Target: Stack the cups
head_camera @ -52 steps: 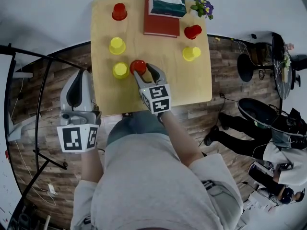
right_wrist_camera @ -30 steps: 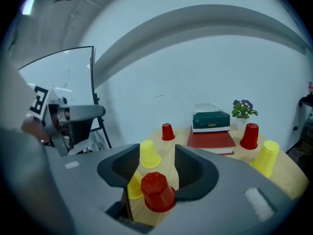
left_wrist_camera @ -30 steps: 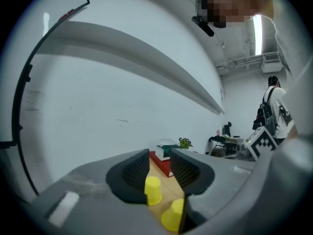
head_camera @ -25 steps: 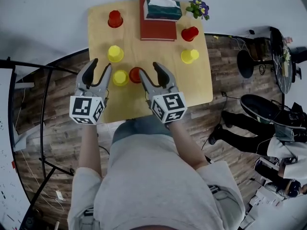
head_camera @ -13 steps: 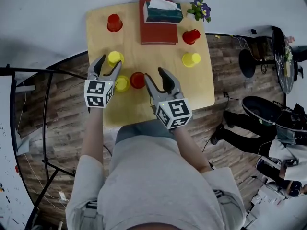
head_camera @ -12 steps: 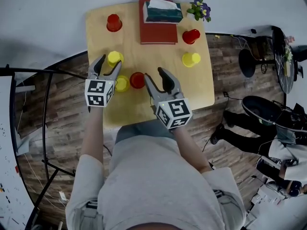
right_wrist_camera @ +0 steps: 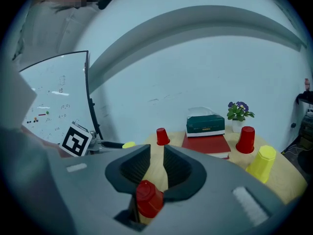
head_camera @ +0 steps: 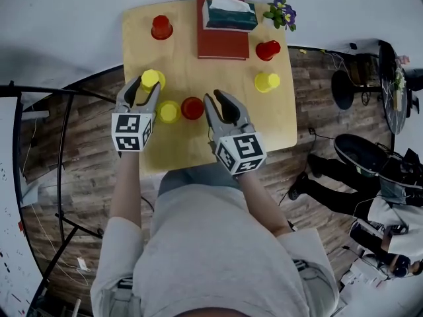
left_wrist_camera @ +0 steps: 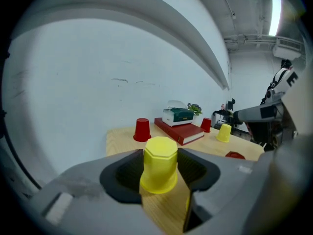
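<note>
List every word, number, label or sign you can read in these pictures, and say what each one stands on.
No text can be quoted here.
Black-framed whiteboard: handwritten marks, too small to read.
Marker cubes: black-and-white square patterns, no words.
Green-and-white tissue box and red book: no legible print.

The surface (head_camera: 198, 144) is glowing pale honey wood against dark brown floor planks (head_camera: 86, 164). Cups are coming in two colours only: far-left red cup (head_camera: 161, 26), middle red cup (head_camera: 192, 108), right red cup (head_camera: 267, 49); far yellow cup (head_camera: 151, 79), near yellow cup (head_camera: 168, 111), right yellow cup (head_camera: 266, 81). The book (head_camera: 223, 43) is showing deep red, the tissue box (head_camera: 229, 15) dark green under white tissue, the flowers (head_camera: 283, 8) purple. The left gripper (head_camera: 142, 86) and right gripper (head_camera: 216, 100) are wearing grey, their cubes patterned in black-and-white squares.
</note>
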`<state>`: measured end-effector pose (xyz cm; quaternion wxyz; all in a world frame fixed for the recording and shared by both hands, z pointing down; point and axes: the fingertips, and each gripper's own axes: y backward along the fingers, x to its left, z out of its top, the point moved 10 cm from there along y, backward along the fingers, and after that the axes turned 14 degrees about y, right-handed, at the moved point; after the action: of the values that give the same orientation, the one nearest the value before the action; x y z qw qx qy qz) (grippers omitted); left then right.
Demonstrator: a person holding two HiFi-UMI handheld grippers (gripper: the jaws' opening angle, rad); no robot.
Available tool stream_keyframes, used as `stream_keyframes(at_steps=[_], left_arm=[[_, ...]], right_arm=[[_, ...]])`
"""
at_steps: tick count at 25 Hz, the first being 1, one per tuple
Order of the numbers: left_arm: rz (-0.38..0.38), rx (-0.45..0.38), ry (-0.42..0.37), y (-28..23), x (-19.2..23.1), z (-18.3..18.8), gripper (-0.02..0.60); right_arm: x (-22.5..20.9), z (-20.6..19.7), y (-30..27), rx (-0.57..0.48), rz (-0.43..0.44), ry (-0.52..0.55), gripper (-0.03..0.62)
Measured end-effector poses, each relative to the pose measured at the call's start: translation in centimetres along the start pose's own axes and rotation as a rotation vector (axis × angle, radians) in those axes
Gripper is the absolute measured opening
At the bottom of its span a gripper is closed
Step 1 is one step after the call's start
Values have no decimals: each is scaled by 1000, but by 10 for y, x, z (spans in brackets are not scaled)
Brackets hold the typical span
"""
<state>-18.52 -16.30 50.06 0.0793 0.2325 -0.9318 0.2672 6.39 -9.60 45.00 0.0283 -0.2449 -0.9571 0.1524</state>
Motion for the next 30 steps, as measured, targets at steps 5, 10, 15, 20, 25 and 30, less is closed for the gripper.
stream_keyframes(at_steps=[5, 10, 15, 20, 25, 30], left_arm=[[46, -18, -29, 34, 4, -5, 224], [84, -5, -5, 61, 7, -27, 224], [109, 46, 30, 76, 3, -52, 224], [100, 36, 20, 76, -1, -66, 224], [89, 37, 17, 77, -5, -70, 224], [80, 45, 1, 79, -10, -72, 224]], right_arm=[[9, 4, -5, -18, 34, 9, 3], [22, 4, -10, -14, 76, 16, 3], [34, 3, -10, -8, 102, 26, 3], [39, 1, -8, -3, 109, 25, 2], [40, 0, -5, -3, 102, 25, 3], [38, 0, -5, -4, 91, 21, 2]])
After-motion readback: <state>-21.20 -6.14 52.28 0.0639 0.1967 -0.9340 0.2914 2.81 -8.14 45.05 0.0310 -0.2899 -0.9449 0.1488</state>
